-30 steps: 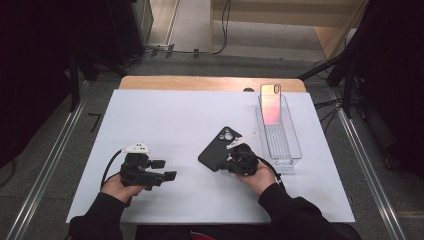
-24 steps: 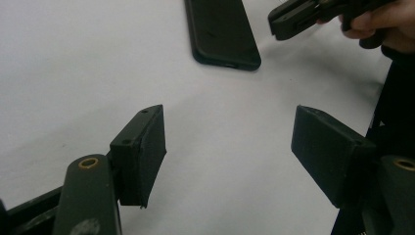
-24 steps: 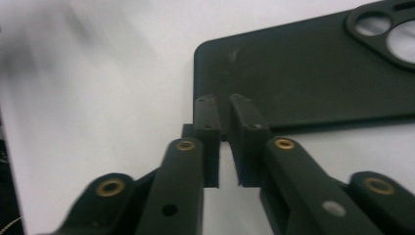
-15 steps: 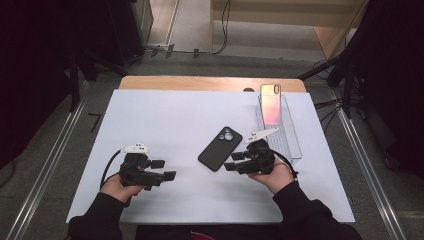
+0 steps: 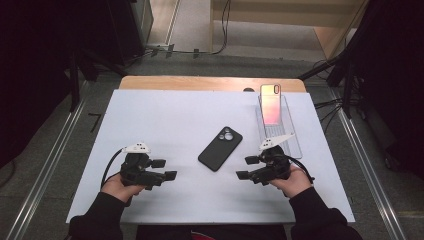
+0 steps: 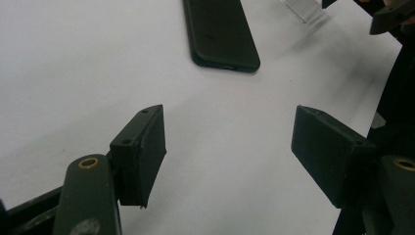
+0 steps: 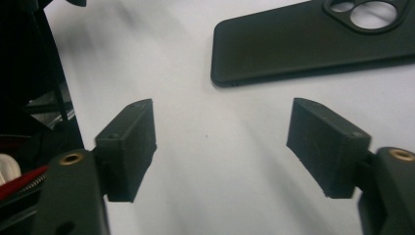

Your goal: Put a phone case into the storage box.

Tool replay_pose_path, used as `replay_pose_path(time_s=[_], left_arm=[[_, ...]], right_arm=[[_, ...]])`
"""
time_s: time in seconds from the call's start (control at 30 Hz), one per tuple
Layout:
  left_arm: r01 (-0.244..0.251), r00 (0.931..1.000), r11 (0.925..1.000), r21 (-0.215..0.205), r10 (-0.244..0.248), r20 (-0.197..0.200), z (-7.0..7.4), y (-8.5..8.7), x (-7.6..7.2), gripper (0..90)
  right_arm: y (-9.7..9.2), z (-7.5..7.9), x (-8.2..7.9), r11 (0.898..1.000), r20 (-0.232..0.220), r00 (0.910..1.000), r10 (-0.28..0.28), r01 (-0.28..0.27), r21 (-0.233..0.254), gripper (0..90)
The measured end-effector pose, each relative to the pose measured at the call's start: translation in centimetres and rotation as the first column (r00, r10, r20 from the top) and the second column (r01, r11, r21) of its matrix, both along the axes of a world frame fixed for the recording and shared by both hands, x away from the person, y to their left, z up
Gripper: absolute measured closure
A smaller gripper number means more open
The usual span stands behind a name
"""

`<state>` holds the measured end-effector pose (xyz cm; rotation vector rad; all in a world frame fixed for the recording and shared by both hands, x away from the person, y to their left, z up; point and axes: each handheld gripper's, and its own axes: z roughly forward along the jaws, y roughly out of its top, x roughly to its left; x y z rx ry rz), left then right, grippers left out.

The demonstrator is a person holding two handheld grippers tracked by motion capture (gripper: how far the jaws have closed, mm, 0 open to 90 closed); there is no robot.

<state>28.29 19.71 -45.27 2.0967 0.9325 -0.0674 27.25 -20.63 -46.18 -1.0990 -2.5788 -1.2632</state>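
- Black phone case: flat on white table, camera cut-out facing up, mid-table, between both grippers, touched by neither.
- Right gripper: near the case's right side, jaws spread wide, nothing held.
- Left gripper: well apart to the case's left, jaws equally wide, nothing held.
- Clear tray: far right, pink-orange phone leaning inside.
- Step judged: case at rest, pickup not begun.
- Next move, likely: jaws astride one long edge, then closing.

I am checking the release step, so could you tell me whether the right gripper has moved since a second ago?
Yes. The right gripper has drawn back toward the person, off the black phone case, now beside the clear tray's near end.
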Motion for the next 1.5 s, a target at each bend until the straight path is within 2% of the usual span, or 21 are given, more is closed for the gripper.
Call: replay_pose_path(time_s=[0.3, 0.47, 0.67, 0.97, 1.2, 1.33, 1.5], left_arm=[[0.007, 1.0, 1.0, -0.001, -0.007, 0.005, 0.0, -0.3, -0.1, 28.8], [0.009, 0.9999, 0.9999, 0.007, -0.009, 0.003, -0.2, -0.3, -0.1, 28.8], [0.014, 0.9997, 0.9998, 0.011, -0.014, 0.021, -0.3, -0.3, -0.5, 28.7], [0.003, 0.9998, 1.0, 0.008, -0.003, 0.021, -0.5, -0.3, -0.5, 28.6], [-0.02, 0.9986, 0.9998, 0.002, 0.02, 0.049, -0.2, -0.7, -0.2, 28.6], [-0.031, 0.9988, 0.9995, -0.01, 0.031, 0.039, 0.2, -1.3, 0.3, 28.6], [0.011, 0.9992, 0.9997, 0.024, -0.012, 0.039, 0.7, -2.3, 1.0, 26.5]], right_arm=[[-2.2, -0.4, -1.3, 0.999, 0.031, 0.9994, -0.017, 0.018, -0.034, 21.2], [-3.2, -0.7, -1.9, 0.999, 0.033, 0.999, -0.031, 0.032, -0.024, 20.3], [-4.0, -1.0, -2.4, 0.999, 0.036, 0.9986, -0.04, 0.041, -0.029, 20.1], [-4.3, -1.1, -2.1, 0.999, 0.044, 0.9986, -0.029, 0.03, -0.016, 19.3], [-4.2, -1.3, -2.2, 1.0, 0.04, 0.9992, -0.007, 0.008, -0.025, 19.3], [-4.2, -1.3, -2.1, 1.0, 0.04, 0.9992, -0.006, 0.007, -0.026, 19.3], [-4.2, -1.3, -2.1, 1.0, 0.04, 0.9992, -0.003, 0.004, -0.024, 19.3]])
